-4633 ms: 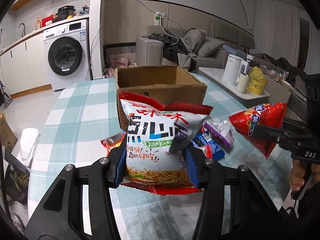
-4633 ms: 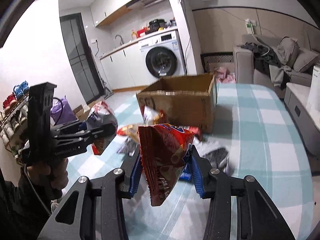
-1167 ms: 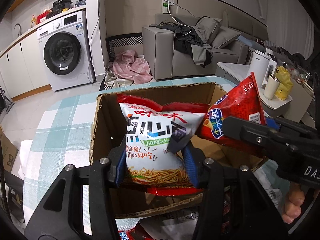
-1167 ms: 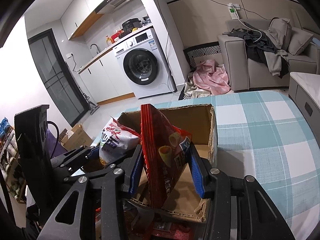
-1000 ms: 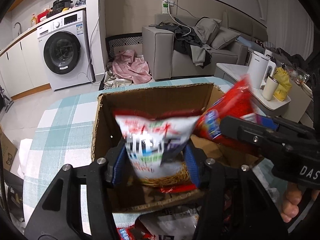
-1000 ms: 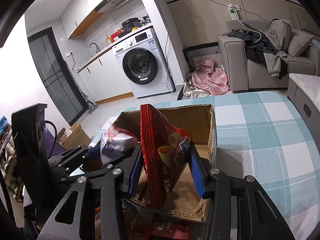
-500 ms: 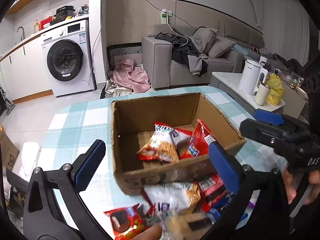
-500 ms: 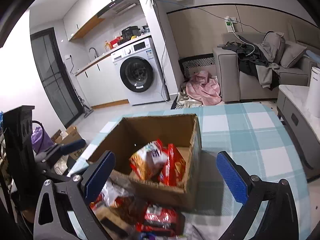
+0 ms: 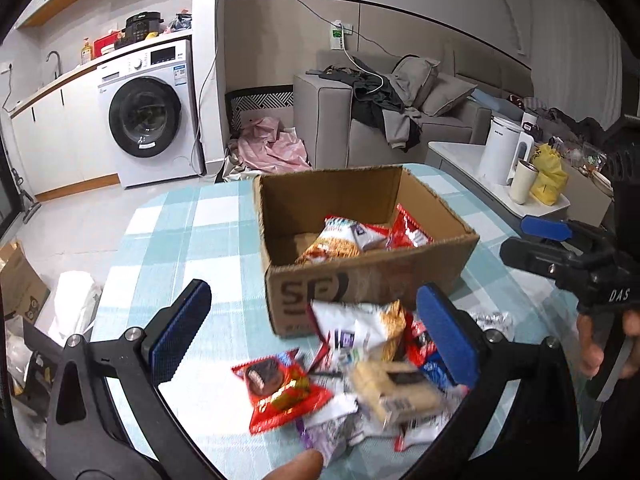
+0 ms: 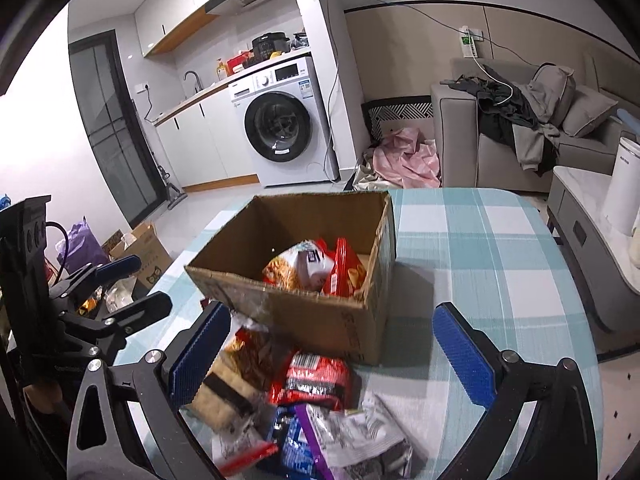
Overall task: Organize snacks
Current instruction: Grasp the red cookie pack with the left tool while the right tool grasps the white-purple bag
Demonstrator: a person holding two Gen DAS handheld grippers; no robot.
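Two tools, left tool (image 9: 314, 330) and right tool (image 10: 334, 354), both wide and empty, one cardboard box (image 9: 372, 276), two snack bags (image 9: 360, 236) inside

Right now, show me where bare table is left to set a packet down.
Bare checked tablecloth right of the cardboard box, and another stretch left of it. Crowded: the snack pile against the box's near wall. Inside the box, its left half looks free.

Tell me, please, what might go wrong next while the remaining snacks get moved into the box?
The loose packets overlap in a heap in front of the cardboard box, so a wide-open left claw may pinch two at once. The right claw works the same heap, so the two could collide. Reaching low might also nudge the box's near wall.
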